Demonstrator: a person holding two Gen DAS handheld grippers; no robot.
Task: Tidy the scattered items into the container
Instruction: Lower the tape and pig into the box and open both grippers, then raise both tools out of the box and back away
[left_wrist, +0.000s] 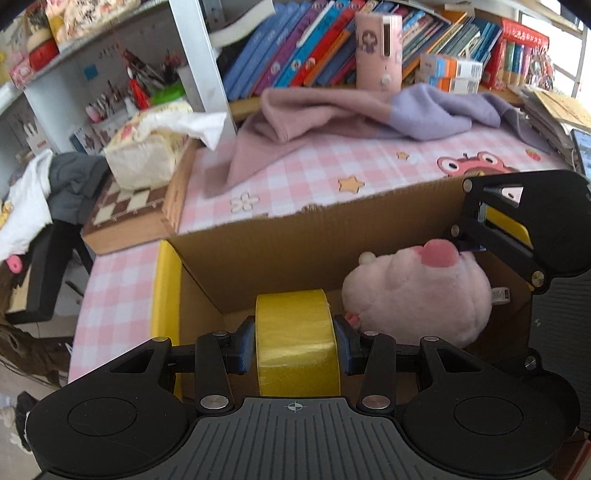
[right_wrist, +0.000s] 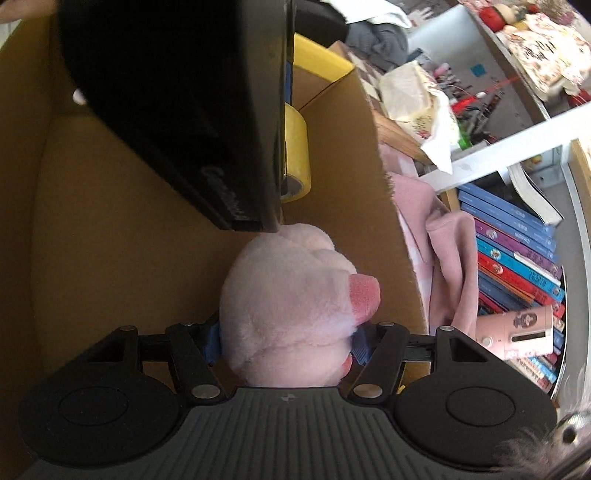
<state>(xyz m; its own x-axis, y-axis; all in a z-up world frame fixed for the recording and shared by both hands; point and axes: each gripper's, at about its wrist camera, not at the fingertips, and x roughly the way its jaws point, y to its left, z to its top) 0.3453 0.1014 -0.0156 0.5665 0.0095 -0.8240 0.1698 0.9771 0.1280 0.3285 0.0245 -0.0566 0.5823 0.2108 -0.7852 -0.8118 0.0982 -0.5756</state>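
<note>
**Both claws gripping over the cardboard box**

The left gripper (left_wrist: 295, 347) fills the foreground of its own view, its blue pads pressed against the two flat sides of a roll of yellow tape (left_wrist: 297, 343), which stands on edge between them, above the box's inner floor near the left wall. The cardboard box (left_wrist: 280, 243) sits on a pink checked tablecloth (left_wrist: 303, 177), its far wall parallel to the table's back edge and a yellow-taped flap on its left rim.

In the right wrist view the right gripper (right_wrist: 286, 343) clamps a pink plush toy (right_wrist: 291, 306) between its pads, the toy's darker pink snout pointing toward the box's far wall. From the left wrist view the toy hangs inside the box, toward its right side, just beside the tape roll.
</note>
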